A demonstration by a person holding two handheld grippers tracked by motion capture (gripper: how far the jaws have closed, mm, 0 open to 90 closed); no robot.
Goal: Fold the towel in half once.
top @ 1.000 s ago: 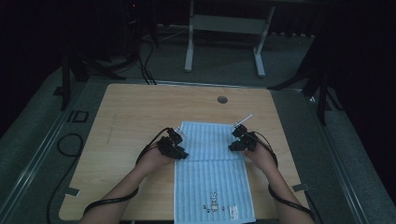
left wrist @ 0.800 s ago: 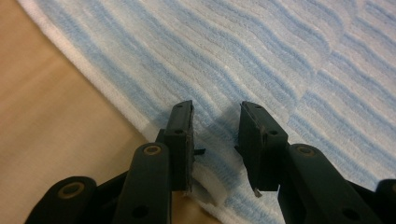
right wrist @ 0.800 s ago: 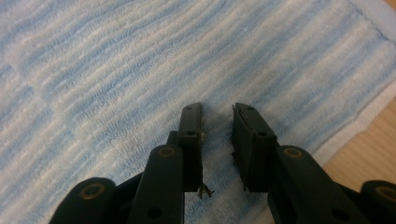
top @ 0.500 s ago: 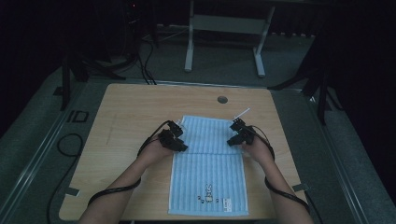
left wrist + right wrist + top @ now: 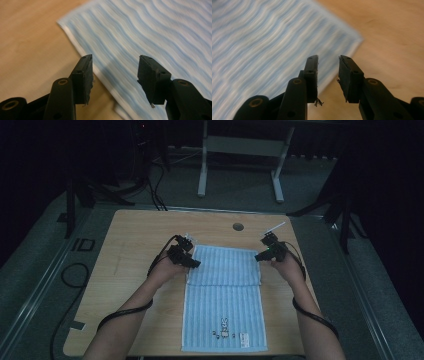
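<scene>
Two grippers parted over a folded blue towel on a wooden table

From above, the striped towel (image 5: 223, 300) lay lengthwise from the near edge of the table (image 5: 135, 232) toward its middle, far end doubled back, a small printed figure near the person; the left gripper (image 5: 192, 263) and right gripper (image 5: 259, 256) flanked the fold's corners — close up, the left gripper (image 5: 114, 72) stood about half open and the right gripper (image 5: 328, 72) narrowly open, both having just been opening, nothing between them, the towel's white-hemmed edge blurred below
</scene>
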